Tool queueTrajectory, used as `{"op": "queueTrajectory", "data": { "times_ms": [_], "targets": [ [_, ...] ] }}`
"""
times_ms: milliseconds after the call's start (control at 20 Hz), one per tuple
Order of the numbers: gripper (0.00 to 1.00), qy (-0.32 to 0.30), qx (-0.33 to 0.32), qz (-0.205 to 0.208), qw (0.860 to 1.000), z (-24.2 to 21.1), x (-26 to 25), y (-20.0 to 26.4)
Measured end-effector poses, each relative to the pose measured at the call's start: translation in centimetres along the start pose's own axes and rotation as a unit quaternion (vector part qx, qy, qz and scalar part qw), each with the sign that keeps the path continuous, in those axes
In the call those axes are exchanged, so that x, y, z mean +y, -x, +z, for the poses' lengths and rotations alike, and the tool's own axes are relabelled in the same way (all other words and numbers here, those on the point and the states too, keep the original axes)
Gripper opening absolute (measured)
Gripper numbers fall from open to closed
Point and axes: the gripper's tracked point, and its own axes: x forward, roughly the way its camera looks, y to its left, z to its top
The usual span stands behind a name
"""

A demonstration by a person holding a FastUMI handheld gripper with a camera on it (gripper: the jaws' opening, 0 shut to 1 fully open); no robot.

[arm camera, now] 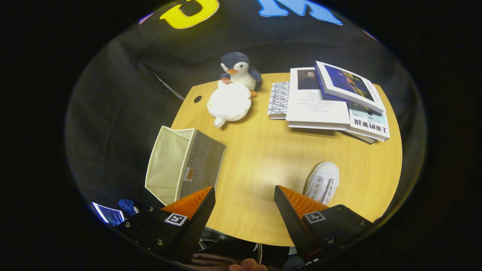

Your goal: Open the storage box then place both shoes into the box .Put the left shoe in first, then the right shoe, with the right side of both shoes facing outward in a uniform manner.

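The gripper [244, 199] hangs above the wooden table [263, 158] with its fingers spread wide and nothing between them. The storage box [180, 165] lies tipped on its side just ahead of the left finger — its pale lining shows and it holds nothing. A white shoe [322, 182] rests just beyond the right finger. Farther off sit a plush penguin [239, 71], a white plush toy [229, 102] and a stack of books [331, 101].

White shoe [322, 182]: heel end hidden behind right finger of spread, empty gripper [244, 203]. Storage box [184, 165]: near corner hidden behind left finger; interior floor not discernible
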Motion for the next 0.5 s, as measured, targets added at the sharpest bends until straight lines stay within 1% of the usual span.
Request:
{"op": "queueTrajectory", "data": {
  "times_ms": [250, 500],
  "targets": [
    [0.97, -0.042, 0.013, -0.05, 0.998, -3.0, -8.3, -0.7],
    [0.97, -0.072, 0.03, -0.073, 0.994, -5.9, -12.9, -1.3]
  ]
}}
